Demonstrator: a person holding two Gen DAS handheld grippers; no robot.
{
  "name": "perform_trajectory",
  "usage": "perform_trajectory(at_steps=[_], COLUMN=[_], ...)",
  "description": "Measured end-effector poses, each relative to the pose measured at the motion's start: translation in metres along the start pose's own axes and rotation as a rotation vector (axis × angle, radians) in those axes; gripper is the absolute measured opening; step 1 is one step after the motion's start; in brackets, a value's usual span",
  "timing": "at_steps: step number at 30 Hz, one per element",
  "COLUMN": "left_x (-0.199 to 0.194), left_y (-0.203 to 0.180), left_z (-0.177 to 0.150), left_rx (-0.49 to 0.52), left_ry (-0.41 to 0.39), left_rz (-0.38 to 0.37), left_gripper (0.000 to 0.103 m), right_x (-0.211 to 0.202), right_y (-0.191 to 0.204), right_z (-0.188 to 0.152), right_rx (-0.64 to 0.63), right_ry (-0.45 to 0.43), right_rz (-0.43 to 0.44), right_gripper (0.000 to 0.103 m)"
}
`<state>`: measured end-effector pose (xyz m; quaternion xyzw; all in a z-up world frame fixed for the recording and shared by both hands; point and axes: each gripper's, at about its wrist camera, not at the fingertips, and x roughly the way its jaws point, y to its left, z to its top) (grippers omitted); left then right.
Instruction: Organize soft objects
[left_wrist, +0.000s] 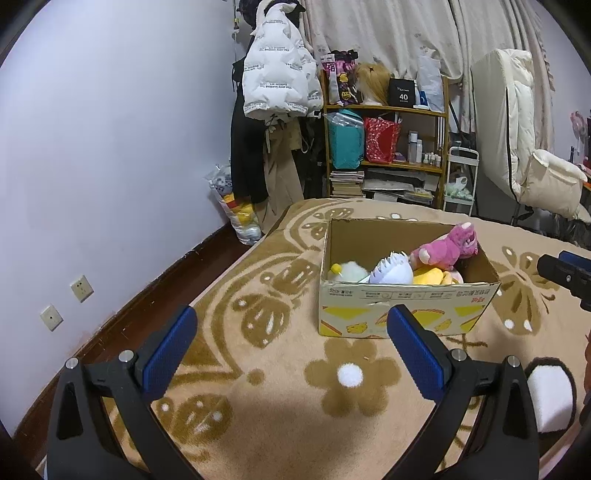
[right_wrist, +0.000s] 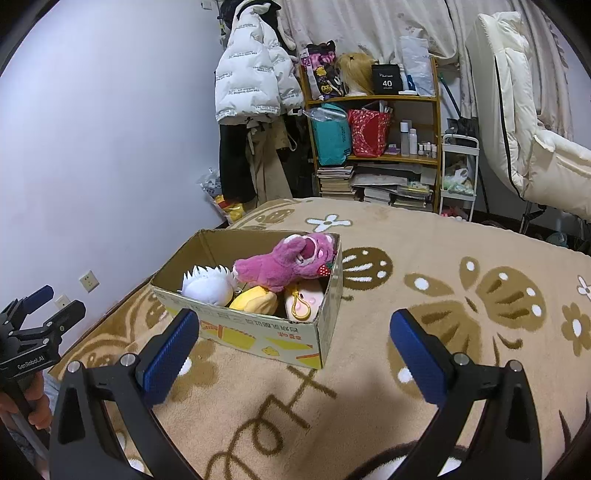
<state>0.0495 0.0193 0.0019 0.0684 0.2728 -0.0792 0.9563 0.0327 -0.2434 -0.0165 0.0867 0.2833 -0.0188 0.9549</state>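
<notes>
Left hand-held gripper (left_wrist: 291, 347): jaws spread wide, nothing between the blue ribbed pads (left_wrist: 170, 350). It hovers over the blanket, just short of the box's near wall. Right hand-held gripper (right_wrist: 293, 349): likewise released and empty, facing the box's near corner.

Cardboard box (right_wrist: 258, 332): open-topped, corrugated, yellow print on the sides, top edge slightly torn. It sits on a fleecy tan blanket (right_wrist: 424, 251) with brown flower and butterfly motifs, seemingly spread over a bed.

Contents, all soft plush: pink bear (right_wrist: 291, 262), shaggy pile, lying highest, head against the far wall; white spiky-fringed toy (right_wrist: 208, 284), rounded; yellow plush (right_wrist: 255, 301), smooth; a peach-toned toy with a yellow clip (right_wrist: 304, 304); a pale fluffy ball (left_wrist: 349, 271) at the left end.

Progress (judgement): near done. No loose toy shows on the visible blanket. A white-and-dark fuzzy item (left_wrist: 550, 398) at the frame edge is unidentified; it may remain.
</notes>
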Motion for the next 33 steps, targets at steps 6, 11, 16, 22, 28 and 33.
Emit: perform_trajectory(at_steps=[6,11,16,22,28,33], left_x=[-0.0012,0.0002,0.0012,0.0024,0.0020,0.0014], left_y=[-0.0028,-0.0036,-0.0045,-0.0067,-0.0072,-0.0067], left_z=[-0.0013,-0.0024,-0.0031,-0.0043,-0.0043,-0.0042], left_rx=[0.018,0.021,0.026,0.027,0.028,0.024], left_ry=[-0.005,0.001,0.006,0.014,0.011,0.008], left_rz=[-0.011,-0.013,-0.013,-0.022,-0.024,-0.025], left_gripper=[0.102,0.102,0.102,0.102,0.102,0.102], right_x=[0.0003,0.0002,-0.0002,0.0005,0.0019,0.0021], right_y=[-0.0010,-0.0010,-0.0016,-0.0014,0.0007,0.0019], right_z=[-0.0016,-0.0025,-0.0028,-0.0031,-0.0043,-0.0038], right_rx=[0.006,0.008,0.006,0.012,0.011,0.013], right_ry=[-0.004,-0.001,-0.001,-0.004,0.000,0.000], right_rz=[-0.002,-0.004,-0.003,-0.007,-0.004,-0.006], right_gripper=[0.103,0.103,0.103,0.103,0.103,0.103])
